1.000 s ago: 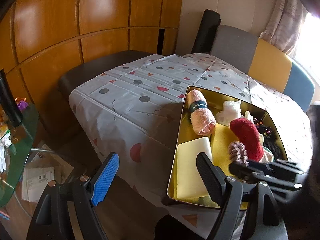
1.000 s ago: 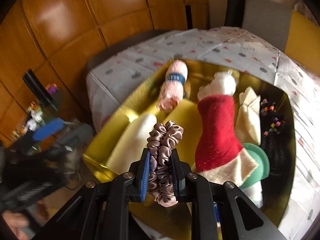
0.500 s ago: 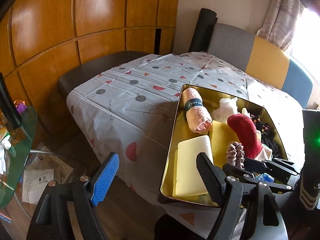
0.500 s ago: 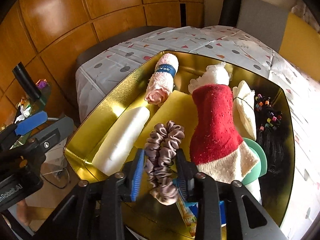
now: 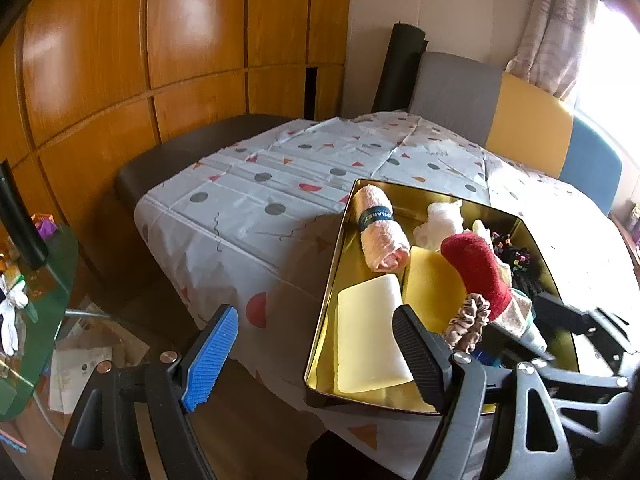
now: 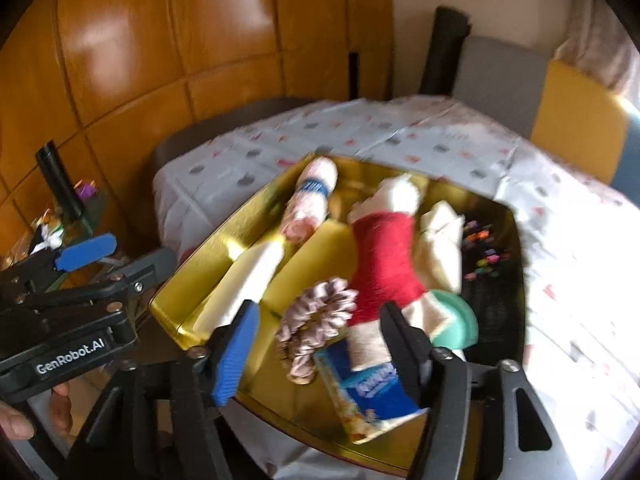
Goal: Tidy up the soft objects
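Right wrist view blurred throughout; printing on the blue packet [image 6: 374, 390] in the gold tray [image 6: 224, 236] unreadable. Green round object [image 6: 460, 324] mostly hidden under the red sock [image 6: 386, 256]. Small coloured items [image 6: 486, 252] at tray's right side too small to identify. Left wrist view: right gripper [image 5: 560, 336] covers the tray's near right corner.

Blurred throughout. Right hand-held gripper [image 6: 320, 354] low in the foreground, jaws opening, blue pad on the left, black pad on the right, neither pressing on anything. Between them, lying loose in the gold tray [image 6: 208, 240], a mauve scrunchie [image 6: 316, 322], just beside a red sock [image 6: 386, 256] and a blue packet [image 6: 372, 392]. Farther in, a rolled pink towel [image 6: 310, 204], a cream foam block [image 6: 244, 282] and a yellow sponge [image 6: 316, 256]. At left, the left hand-held gripper [image 6: 72, 280], with fingers [image 6: 60, 404] under it.
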Demonstrator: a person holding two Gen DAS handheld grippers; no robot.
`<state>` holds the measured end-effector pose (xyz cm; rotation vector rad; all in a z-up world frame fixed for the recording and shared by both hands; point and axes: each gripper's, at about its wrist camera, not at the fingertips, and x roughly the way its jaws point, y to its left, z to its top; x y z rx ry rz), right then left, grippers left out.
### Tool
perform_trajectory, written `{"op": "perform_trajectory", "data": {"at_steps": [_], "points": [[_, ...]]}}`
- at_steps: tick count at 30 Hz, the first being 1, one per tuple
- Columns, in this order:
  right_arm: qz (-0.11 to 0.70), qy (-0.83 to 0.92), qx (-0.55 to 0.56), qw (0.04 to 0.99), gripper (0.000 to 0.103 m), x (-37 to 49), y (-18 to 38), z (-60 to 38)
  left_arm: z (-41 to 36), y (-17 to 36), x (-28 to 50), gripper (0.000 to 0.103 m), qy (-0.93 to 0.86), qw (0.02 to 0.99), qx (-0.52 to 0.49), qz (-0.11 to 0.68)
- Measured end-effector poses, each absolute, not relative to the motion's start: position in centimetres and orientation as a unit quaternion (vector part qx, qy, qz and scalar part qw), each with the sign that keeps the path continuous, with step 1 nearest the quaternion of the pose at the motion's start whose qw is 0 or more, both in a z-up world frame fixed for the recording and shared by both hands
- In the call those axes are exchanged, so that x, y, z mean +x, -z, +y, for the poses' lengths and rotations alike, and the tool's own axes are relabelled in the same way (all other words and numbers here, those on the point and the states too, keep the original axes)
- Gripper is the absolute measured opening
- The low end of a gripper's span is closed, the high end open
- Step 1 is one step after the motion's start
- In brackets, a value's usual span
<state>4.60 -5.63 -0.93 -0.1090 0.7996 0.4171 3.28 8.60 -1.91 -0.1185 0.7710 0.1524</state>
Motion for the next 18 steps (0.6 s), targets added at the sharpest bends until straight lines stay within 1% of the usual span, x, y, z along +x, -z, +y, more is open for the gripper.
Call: {"op": "perform_trajectory", "data": {"at_steps": [1,2,3,5,18], "points": [[0.374,-0.188,-0.05,0.907,0.071,4.3,0.6,-6.1,8.4,1.7,3.2,0.081,-0.074,0.924,-0.055,0.371],[0.36,-0.167,-0.046,0.917,0.075,4.0,0.2,-6.7,8.1,1.5,3.0,0.081,-0.074,0.927,-0.052,0.364],[0.351,-0.15,-0.042,0.923,0.082,3.6,0.0,-7.1,7.8,1.2,2.9,0.081,-0.074,0.929,-0.048,0.358],[0.333,-0.12,-0.028,0.935,0.085,3.2,-0.4,-8.3,7.1,0.6,2.5,0.081,-0.069,0.935,-0.039,0.345],[0.322,-0.055,0.006,0.945,0.086,2.5,-0.4,-11.9,4.3,-0.3,1.7,0.081,-0.045,0.942,-0.026,0.331]]}}
